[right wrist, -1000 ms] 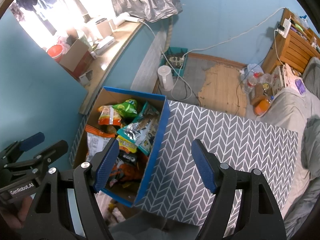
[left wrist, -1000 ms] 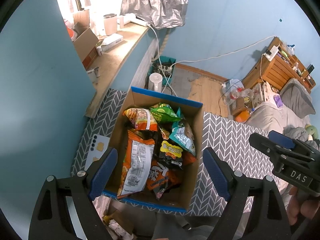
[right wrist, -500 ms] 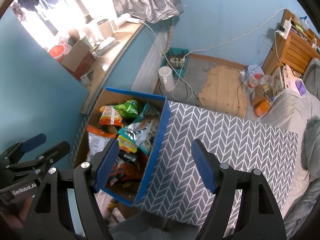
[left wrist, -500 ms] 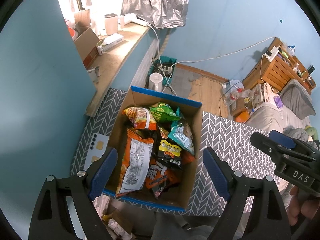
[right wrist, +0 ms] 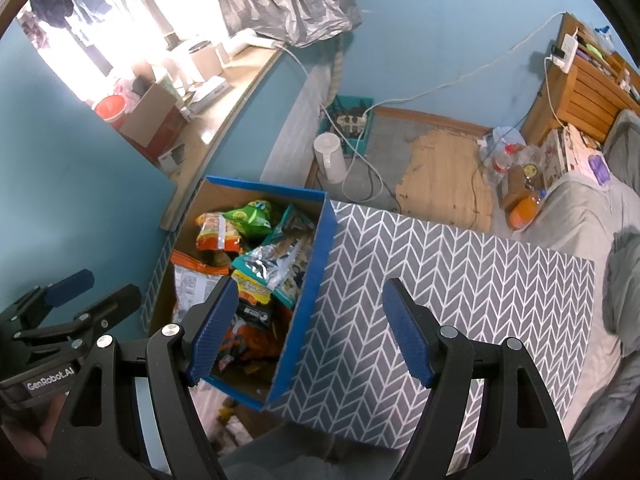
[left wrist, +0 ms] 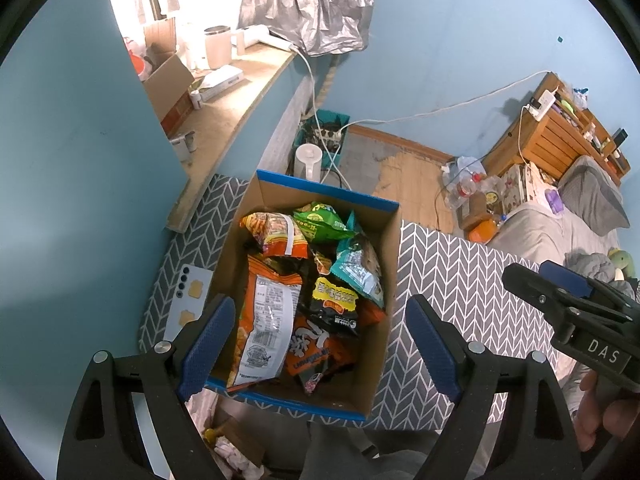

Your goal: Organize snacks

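Daylight is admitted through the window (right wrist: pixel 120 52) at upper left, which is blown out to white glare. The rest is evenly, rather dimly lit. Straight lines are bent by fisheye distortion, corners are vignetted black, and snack-bag print is perhaps slightly soft.

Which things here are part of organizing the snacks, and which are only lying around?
For the job:
- cardboard box
- snack bags inside it
- left hand-held gripper, open
- right hand-held gripper, open

Lying about:
- phone on the patterned table
- white kettle on the floor
- orange bottle by the bed
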Tool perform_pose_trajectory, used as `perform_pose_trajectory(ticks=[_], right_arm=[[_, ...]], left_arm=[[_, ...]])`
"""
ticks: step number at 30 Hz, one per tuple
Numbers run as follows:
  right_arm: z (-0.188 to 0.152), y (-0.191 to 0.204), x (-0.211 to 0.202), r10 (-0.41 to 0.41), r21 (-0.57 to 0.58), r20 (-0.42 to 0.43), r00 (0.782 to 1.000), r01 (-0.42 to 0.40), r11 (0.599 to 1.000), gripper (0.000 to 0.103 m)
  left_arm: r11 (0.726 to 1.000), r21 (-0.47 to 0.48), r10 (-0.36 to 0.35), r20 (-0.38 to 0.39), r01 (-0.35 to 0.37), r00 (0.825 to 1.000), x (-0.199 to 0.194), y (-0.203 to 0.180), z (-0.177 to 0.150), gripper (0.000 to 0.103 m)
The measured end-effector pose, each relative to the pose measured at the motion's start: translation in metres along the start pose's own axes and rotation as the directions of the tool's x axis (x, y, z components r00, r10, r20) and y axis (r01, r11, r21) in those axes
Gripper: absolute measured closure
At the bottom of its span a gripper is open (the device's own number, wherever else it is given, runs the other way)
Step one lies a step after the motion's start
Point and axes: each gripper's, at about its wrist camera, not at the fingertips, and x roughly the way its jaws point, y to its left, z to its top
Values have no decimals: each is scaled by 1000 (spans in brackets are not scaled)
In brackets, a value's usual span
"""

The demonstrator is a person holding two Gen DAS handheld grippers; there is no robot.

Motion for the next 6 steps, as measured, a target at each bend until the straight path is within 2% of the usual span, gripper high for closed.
perform_pose_trajectory(ticks=[6], right_arm=[[-1,-3,0,0,8,-6,1000,0,1000,28]], left_arm=[[1000,-1,-2,-4,2,1000,0,-6,-2,15]])
